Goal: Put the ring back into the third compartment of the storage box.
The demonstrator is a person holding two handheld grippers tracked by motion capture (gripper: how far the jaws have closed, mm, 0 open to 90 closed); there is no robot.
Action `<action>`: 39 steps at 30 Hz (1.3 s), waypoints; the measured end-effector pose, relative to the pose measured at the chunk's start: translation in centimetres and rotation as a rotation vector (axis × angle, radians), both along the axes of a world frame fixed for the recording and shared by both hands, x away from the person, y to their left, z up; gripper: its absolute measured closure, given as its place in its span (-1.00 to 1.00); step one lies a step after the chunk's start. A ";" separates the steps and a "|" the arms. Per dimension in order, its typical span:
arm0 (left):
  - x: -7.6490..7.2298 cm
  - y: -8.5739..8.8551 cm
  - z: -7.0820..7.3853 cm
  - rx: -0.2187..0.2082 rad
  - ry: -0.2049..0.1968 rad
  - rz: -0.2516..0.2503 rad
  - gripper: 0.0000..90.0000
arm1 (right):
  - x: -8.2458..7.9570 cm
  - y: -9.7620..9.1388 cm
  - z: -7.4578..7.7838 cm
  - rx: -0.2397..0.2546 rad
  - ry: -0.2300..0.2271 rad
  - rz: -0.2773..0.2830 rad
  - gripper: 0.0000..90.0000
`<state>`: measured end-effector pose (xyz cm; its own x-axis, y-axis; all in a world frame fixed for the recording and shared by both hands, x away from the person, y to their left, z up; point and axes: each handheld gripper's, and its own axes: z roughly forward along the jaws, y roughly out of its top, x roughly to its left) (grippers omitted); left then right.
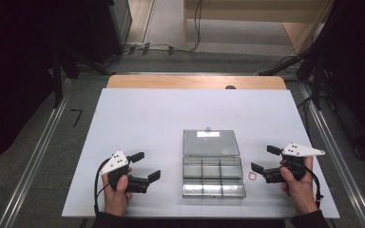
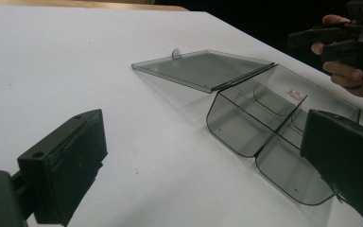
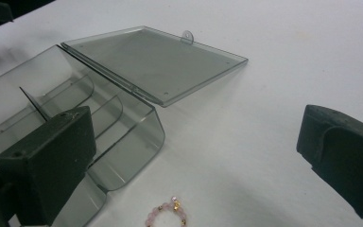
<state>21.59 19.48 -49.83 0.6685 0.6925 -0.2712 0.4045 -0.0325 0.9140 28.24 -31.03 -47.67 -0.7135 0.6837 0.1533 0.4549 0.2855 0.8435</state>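
Just beside the right wall of the clear smoky-grey plastic compartment box, on the white tabletop, lies the small pink beaded ring with gold spacers — it sits right in front of my right gripper, whose jaws stand wide apart with nothing between them. From the right gripper view the ring lies low between those jaws, near the box's rounded corner but apart from it. I judge it very light, a loose loop of hard, smooth beads that could roll or slip from a careless pinch, so I would close across the loop, catching both sides flat against the table, with gentle pressure. My left gripper waits on the other side of the box, jaws likewise spread and empty. The box lid lies folded back flat on the table — the compartments stand open, and the plastic looks thin, stiff and easily pushed around.
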 end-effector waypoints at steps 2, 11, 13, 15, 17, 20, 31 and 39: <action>-0.2 0.5 0.0 0.003 -0.004 0.010 -0.99 | -0.1 0.0 0.0 -0.009 0.005 -0.006 -1.00; -0.9 2.6 -0.3 -0.001 -0.011 0.043 -0.99 | -0.2 -0.2 -0.5 -0.043 0.021 -0.001 -1.00; -0.9 2.8 -0.3 -0.002 -0.010 0.044 -0.99 | -0.1 -0.3 -0.6 -0.061 0.024 -0.013 -1.00; -1.0 3.0 -0.3 0.007 -0.011 0.051 -0.99 | 0.0 -0.5 -0.8 -0.066 0.031 -0.025 -1.00; -1.1 3.2 -0.4 0.017 -0.008 0.053 -0.99 | 0.0 -0.6 -0.8 -0.073 0.043 -0.035 -1.00; -1.1 3.4 -0.5 0.015 -0.010 0.061 -0.99 | 0.0 -0.8 -0.9 -0.093 0.044 -0.044 -0.99; -0.9 3.7 -0.8 0.007 0.003 0.065 -0.99 | -0.2 -0.6 -1.3 -0.106 0.071 -0.041 -0.24; -0.9 3.6 -0.8 0.016 0.004 0.057 -0.99 | -0.8 -0.4 -1.6 -0.118 0.084 -0.007 0.19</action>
<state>20.71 23.05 -50.65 0.6268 0.7337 -0.2624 0.4100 -0.0242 0.9118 27.42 -31.44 -49.32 -0.6968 0.7053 0.1304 0.5246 0.3772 0.7633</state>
